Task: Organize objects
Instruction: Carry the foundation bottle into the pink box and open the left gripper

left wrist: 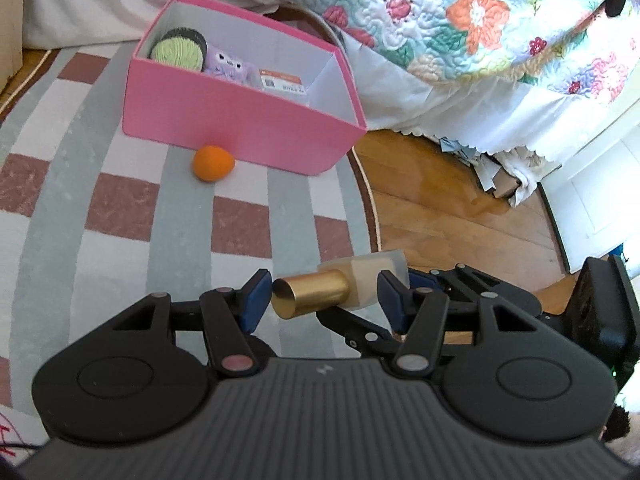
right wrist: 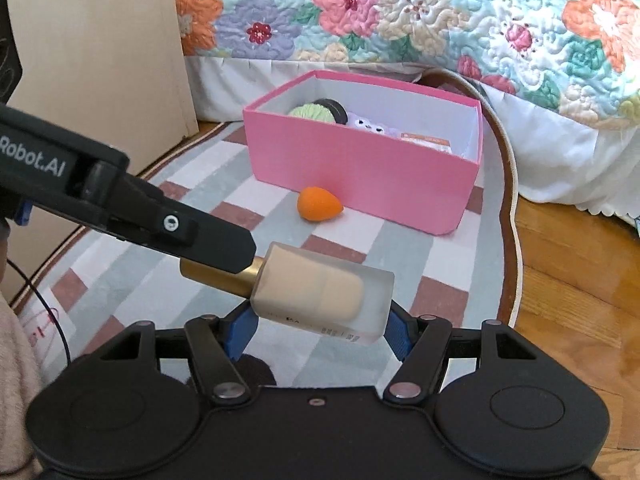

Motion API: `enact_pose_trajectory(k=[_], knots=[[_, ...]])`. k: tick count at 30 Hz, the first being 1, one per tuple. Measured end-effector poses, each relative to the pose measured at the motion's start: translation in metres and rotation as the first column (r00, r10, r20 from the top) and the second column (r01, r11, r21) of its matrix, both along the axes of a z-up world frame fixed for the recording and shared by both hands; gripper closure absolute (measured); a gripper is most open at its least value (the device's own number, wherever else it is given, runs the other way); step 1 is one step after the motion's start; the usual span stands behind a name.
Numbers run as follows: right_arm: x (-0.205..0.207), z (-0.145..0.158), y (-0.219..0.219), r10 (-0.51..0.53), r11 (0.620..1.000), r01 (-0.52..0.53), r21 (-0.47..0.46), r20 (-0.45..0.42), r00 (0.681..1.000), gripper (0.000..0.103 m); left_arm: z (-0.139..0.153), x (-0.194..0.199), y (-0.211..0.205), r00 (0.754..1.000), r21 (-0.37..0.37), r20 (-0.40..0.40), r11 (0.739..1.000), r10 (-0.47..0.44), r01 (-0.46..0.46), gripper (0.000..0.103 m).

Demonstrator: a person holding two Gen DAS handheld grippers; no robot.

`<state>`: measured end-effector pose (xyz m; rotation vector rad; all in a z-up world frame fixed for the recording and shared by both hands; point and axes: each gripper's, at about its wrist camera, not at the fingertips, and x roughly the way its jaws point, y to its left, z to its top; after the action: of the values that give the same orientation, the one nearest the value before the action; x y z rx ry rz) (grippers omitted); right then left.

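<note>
**Holding a foundation bottle between two hand-held grippers, above the rug**

Gripping the frosted foundation bottle (right wrist: 324,294) by its glass body, the right hand-held gripper (right wrist: 320,330) has its blue pads on either side of the bottle; bottle lies sideways, tilted, gold cap (right wrist: 218,278) pointing left. In the right wrist view the left hand-held gripper's black finger comes in from the left and overlaps the cap. In the left wrist view the left hand-held gripper (left wrist: 320,298) is spread wide w/ the gold cap (left wrist: 310,295) sitting between its blue pads (left wrist: 253,300); left pad looks just beside the cap end, right pad is by the bottle's frosted shoulder (left wrist: 366,280). Not clamped on the cap; can't tell if either pad actually touches.

Further back on the checked rug (left wrist: 120,208) stands a pink box (left wrist: 240,120), open top, white inside. In it, along the far-left end: a green knitted round item w/ dark rim (left wrist: 180,49), a purple plush w/ eyes (left wrist: 230,65), and a packet w/ orange label (left wrist: 282,81). An orange teardrop sponge (right wrist: 319,204) lies on the rug just in front of the box's near wall, very near it.

Behind the box: bed w/ floral quilt (right wrist: 400,12) and white skirt. Wood floor (right wrist: 580,280) to the right of the rug.
</note>
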<state>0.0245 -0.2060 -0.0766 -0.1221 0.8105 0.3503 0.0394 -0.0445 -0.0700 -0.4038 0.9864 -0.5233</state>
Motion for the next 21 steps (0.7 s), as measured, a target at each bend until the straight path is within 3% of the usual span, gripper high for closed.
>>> enact_pose_trajectory(k=[5,9,21], knots=[[-0.002,0.028,0.007,0.025,0.998,-0.022,-0.053,0.052,0.998,0.032,0.031,0.011,-0.003,1.000,0.032,-0.020,0.999,-0.015,0.016,0.047],[0.003,0.051,0.005,0.023,0.998,-0.016,-0.068,0.103,0.994,0.032,0.057,0.021,-0.009,0.999,0.054,0.033,0.998,-0.032,0.030,0.047],[0.072,0.116,0.005,0.066,0.994,-0.046,-0.099,0.211,0.975,0.032,0.116,0.089,0.010,0.993,-0.030,0.120,1.000,0.004,0.000,0.047]])
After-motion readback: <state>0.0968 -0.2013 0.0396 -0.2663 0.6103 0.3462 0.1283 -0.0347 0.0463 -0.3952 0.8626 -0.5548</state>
